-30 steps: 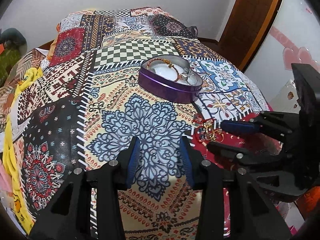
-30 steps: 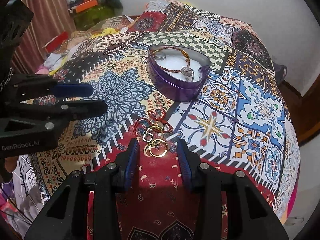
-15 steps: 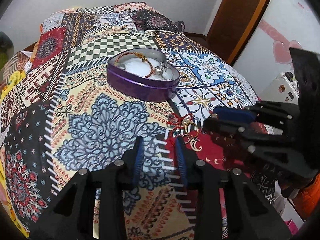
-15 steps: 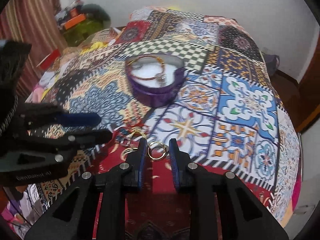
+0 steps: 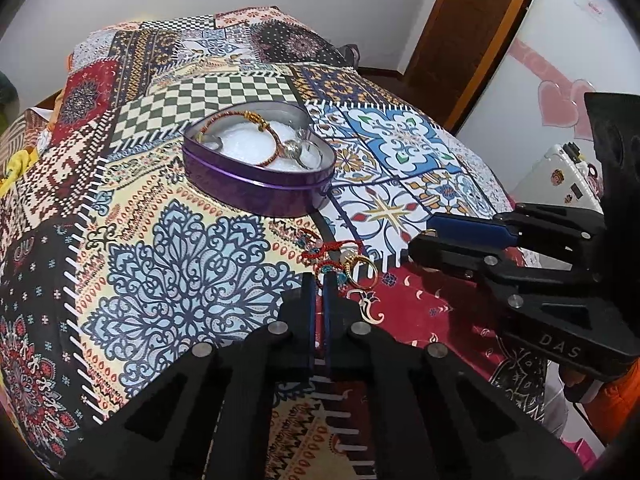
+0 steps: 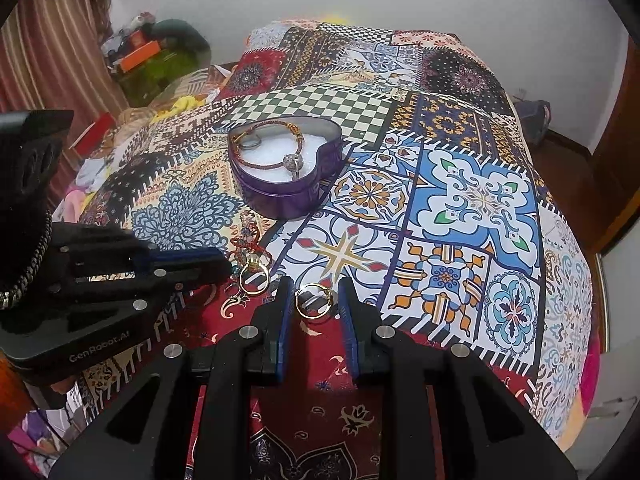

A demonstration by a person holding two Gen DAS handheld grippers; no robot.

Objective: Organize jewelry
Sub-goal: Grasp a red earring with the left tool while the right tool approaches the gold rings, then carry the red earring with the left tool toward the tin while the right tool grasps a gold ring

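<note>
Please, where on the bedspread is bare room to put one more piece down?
Bare bedspread lies right of the purple tin. It is crowded in front of the tin: the red cords, two gold rings and both grippers.

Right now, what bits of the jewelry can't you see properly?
- Left wrist view: the red thread tangle is partly behind the left gripper; a grip can't be confirmed.
- Right wrist view: the same tangle's left part sits behind the left gripper's fingers.
- Both views: charms in the purple heart tin are too small.
</note>
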